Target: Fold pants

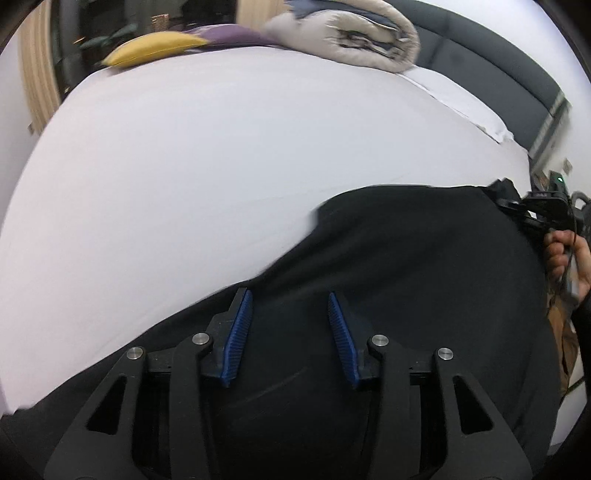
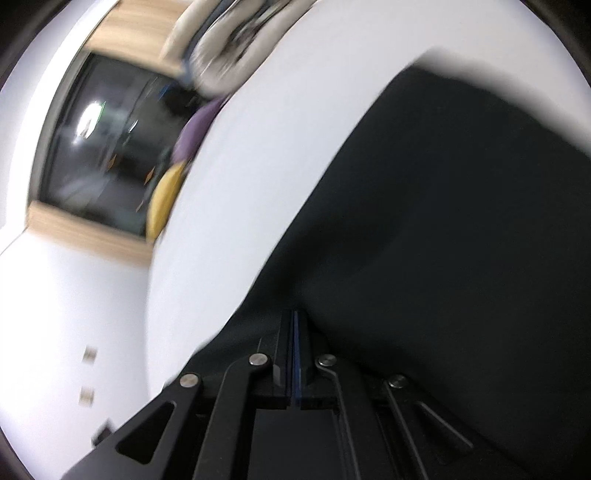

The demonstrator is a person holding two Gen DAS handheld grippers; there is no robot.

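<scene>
Black, soft fabric fills the lower half of both my views: the dark pants (image 1: 406,266) lie spread on the white bedsheet (image 1: 221,155), near the bed's close edge. Going from the left in the left wrist view, I see a yellow cushion (image 1: 155,48) at the far side of the bed, a purple cushion (image 1: 229,35) just beside it, then a rolled beige-and-blue duvet (image 1: 351,37) against the dark grey padded headboard (image 1: 491,70). My left gripper (image 1: 290,302) hangs over the pants with its blue ribbed pads partly apart; nothing is pinched between them, and whether their tips touch the cloth I cannot tell. At the far right edge, a person's hand (image 1: 569,262) holds the black handle of the other tool. In the right wrist view, which is blurred and tilted, my right gripper (image 2: 295,317) has its jaws pressed fully together at the pants' edge; whether cloth is caught between them I cannot tell.
</scene>
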